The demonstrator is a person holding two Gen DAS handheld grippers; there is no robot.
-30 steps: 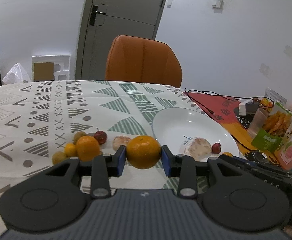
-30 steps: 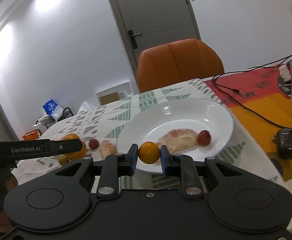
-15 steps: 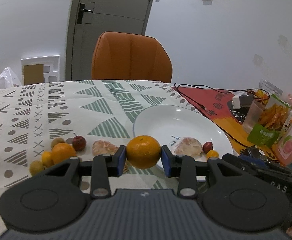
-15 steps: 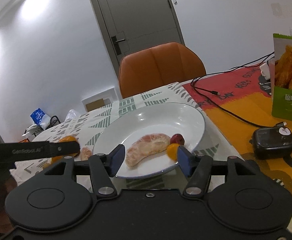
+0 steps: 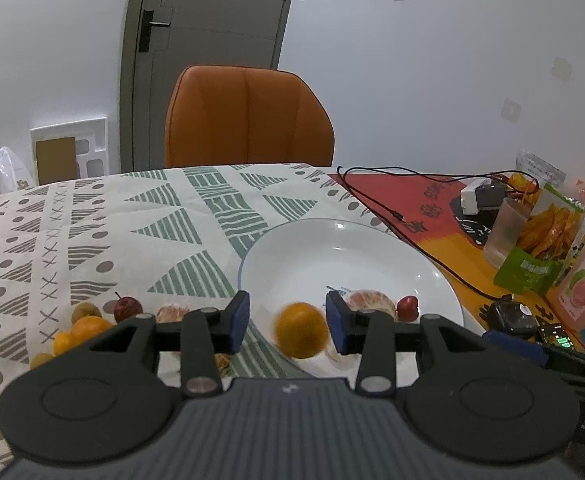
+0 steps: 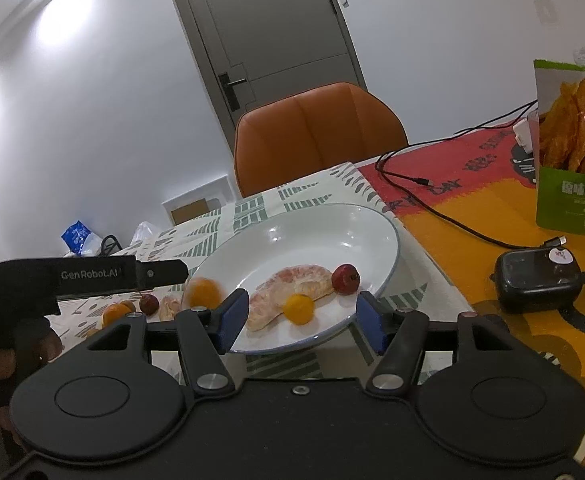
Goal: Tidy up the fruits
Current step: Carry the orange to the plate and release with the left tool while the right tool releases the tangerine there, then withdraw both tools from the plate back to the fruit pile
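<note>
Left gripper [image 5: 287,322] w/ jaws now spread apart, nothing clamped; orange [image 5: 301,335] sits blurred in the gap nearer the right pad, so prob. mid-drop toward the plate [image 5: 312,256]. Half a sec ago the pads were pinched tight on that orange, so release just happened. From the right wrist view the same orange shows blurred at the plate's left rim, under the left gripper's tip. Judging by that, it may land on the rim or roll off.

Right gripper [image 6: 302,322] also wide open, empty, as it was half a sec ago. On the plate: small orange [image 6: 298,309], pomelo piece [image 6: 292,290], red fruit [image 6: 345,278].

Rest of fruits [image 5: 88,326] on the cloth, left of the plate, not yet moved.
</note>
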